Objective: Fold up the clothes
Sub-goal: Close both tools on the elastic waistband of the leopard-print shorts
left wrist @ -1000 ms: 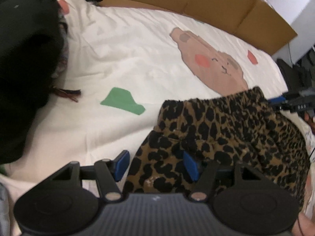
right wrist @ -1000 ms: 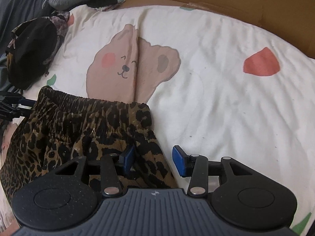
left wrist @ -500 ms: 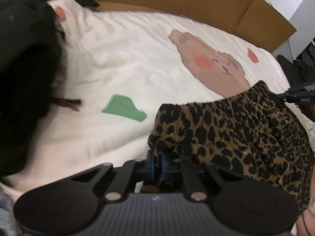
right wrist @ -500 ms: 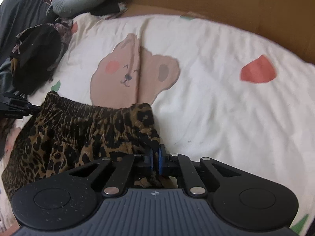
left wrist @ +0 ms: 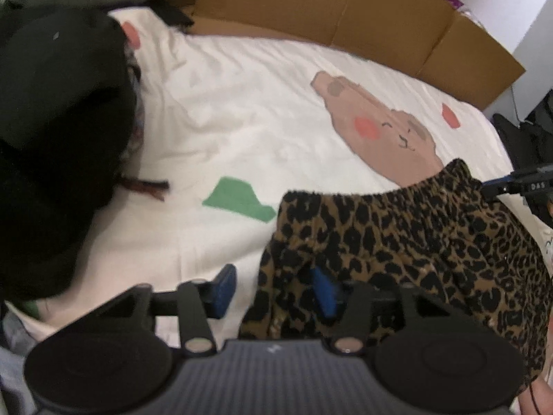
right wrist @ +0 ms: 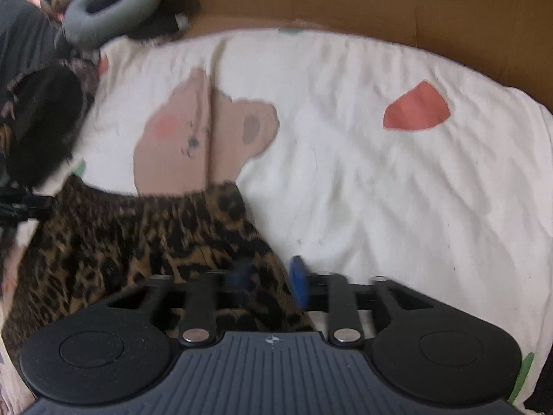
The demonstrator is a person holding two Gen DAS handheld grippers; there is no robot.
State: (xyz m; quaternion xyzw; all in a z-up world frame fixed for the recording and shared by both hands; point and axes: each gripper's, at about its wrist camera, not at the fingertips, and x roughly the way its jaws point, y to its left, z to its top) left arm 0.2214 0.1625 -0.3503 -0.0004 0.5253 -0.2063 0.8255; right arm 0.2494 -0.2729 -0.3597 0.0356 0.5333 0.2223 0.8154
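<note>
Bedsheet [left wrist: 242, 121] | leopard shorts [left wrist: 414, 242] hem hidden | left gripper [left wrist: 274, 292] spread | right gripper [right wrist: 271, 282] spread, blurred

left gripper [left wrist: 274, 292] | fingers apart | over leopard-print shorts [left wrist: 414, 242] edge

The right wrist view is smeared by motion: the leopard-print garment [right wrist: 145, 238] loses its spots to streaks, and the bear's face on the bed sheet [right wrist: 380, 190] is unreadable. The inner blue pad of the right claw [right wrist: 269, 280] is a dim blur against the cloth. In the left wrist view, the garment's lower part runs behind the left claw [left wrist: 274, 288] body and off the right edge. A black bundle [left wrist: 52, 145] is cut by the left edge.
</note>
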